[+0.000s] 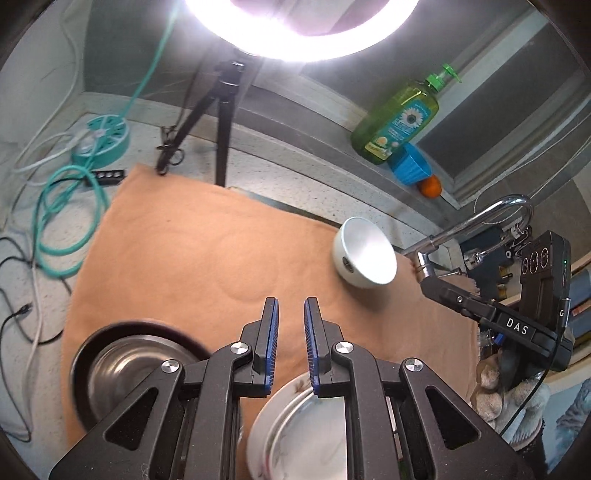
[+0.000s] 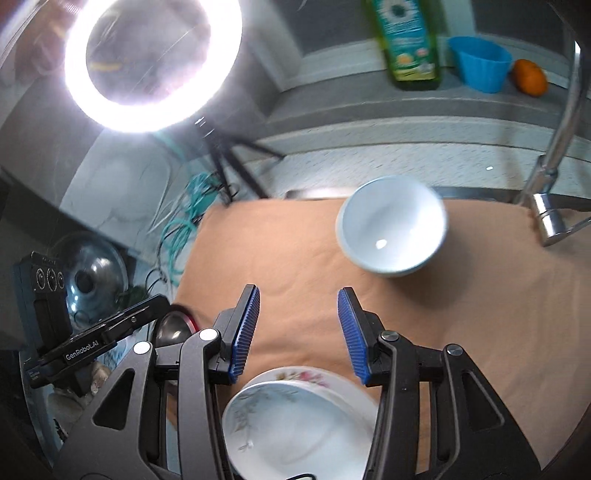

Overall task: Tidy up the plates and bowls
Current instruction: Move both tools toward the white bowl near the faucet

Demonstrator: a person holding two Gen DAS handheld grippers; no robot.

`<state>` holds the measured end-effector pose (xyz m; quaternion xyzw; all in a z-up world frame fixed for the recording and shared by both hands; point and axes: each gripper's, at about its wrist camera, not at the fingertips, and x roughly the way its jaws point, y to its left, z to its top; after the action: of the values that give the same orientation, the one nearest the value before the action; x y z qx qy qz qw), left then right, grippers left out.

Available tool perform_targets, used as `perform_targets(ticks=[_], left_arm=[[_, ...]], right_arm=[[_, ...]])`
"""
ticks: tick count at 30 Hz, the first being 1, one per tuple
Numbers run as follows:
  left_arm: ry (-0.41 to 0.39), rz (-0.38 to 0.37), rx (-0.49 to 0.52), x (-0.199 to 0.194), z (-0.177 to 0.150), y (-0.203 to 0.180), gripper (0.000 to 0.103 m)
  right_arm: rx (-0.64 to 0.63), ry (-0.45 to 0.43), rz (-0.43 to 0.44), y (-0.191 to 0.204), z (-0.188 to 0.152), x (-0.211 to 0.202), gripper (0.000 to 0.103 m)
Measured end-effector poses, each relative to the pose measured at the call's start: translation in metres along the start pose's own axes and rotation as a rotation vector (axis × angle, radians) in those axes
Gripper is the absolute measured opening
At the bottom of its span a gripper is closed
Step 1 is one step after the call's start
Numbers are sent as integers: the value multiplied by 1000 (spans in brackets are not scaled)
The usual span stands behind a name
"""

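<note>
The left tool (image 1: 291, 314) hangs with its blue pads a narrow gap apart, holding nothing; the right tool (image 2: 298, 314) is spread wide and empty. A white bowl (image 2: 391, 225) sits right of centre on the orange cloth (image 2: 280, 251) over the desk. A floral plate (image 2: 295, 424) lies at bottom centre, a steel bowl (image 1: 125, 373) at lower left. Readable: "DAS" and "GenRobot.AI" on the tool bodies

Bright ring light (image 1: 301, 29) above speckled counter (image 1: 280, 173)

Both wrist views look down close over the orange cloth (image 1: 192, 251) — sharing the white bowl (image 2: 391, 225).
</note>
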<state>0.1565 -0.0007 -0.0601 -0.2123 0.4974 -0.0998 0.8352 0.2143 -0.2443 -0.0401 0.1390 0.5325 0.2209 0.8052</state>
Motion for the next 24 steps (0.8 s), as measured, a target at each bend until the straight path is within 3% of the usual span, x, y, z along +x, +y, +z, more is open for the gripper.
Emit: perform_targets(ticks=[11,21,24], left_arm=[[89,21,38,79,37,-43,13],[153,14,8,131,53,-56,13],[161,23,19,141,59,-62,13]], right_arm=[[89,2,-84,-83,35,16,46],[137,56,-66,-111,49,51,46],[143,68,-61,-115,51,59,40]])
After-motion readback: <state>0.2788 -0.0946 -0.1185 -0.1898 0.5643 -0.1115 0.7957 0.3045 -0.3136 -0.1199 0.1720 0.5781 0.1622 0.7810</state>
